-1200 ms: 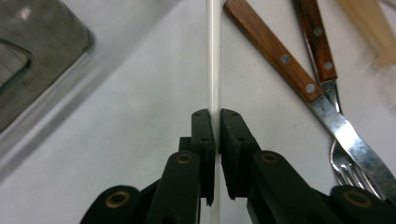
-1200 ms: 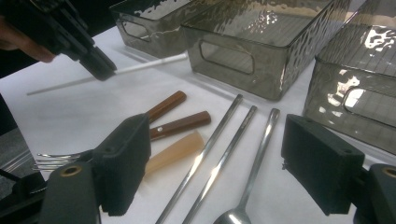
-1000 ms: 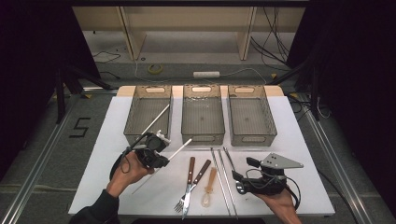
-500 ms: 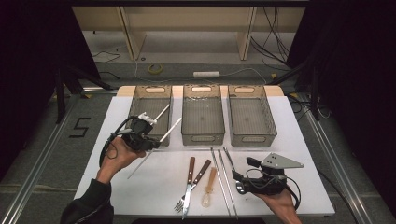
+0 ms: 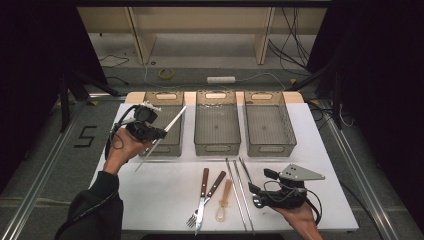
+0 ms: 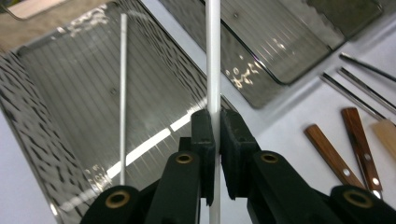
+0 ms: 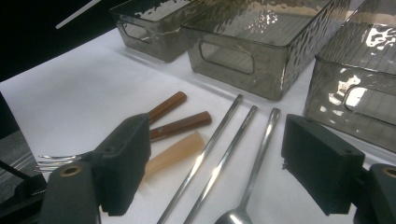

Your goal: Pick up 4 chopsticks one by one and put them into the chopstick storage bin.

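Note:
My left gripper (image 5: pixel 161 134) is shut on a thin white stick (image 5: pixel 176 119) and holds it slantwise above the left smoked-plastic bin (image 5: pixel 172 148). In the left gripper view the pads (image 6: pixel 204 133) clamp that stick (image 6: pixel 213 56), and a second white stick (image 6: pixel 123 93) lies inside the bin (image 6: pixel 37 121) below. My right gripper (image 5: pixel 260 188) rests at the table's front right, open. Its jaws (image 7: pixel 222 163) stand wide apart over long metal utensils (image 7: pixel 219 126) without touching them.
A middle bin (image 5: pixel 217 146) and a right bin (image 5: pixel 270 148) stand beside the left one. At the front lie a wooden-handled fork (image 5: pixel 202 192) and knife (image 5: pixel 214 187), a beige-handled piece (image 5: pixel 225 199) and long metal utensils (image 5: pixel 240 185).
My left gripper has carried the white stick up and away from the table's front to above the left bin. The right gripper has stayed where it was.

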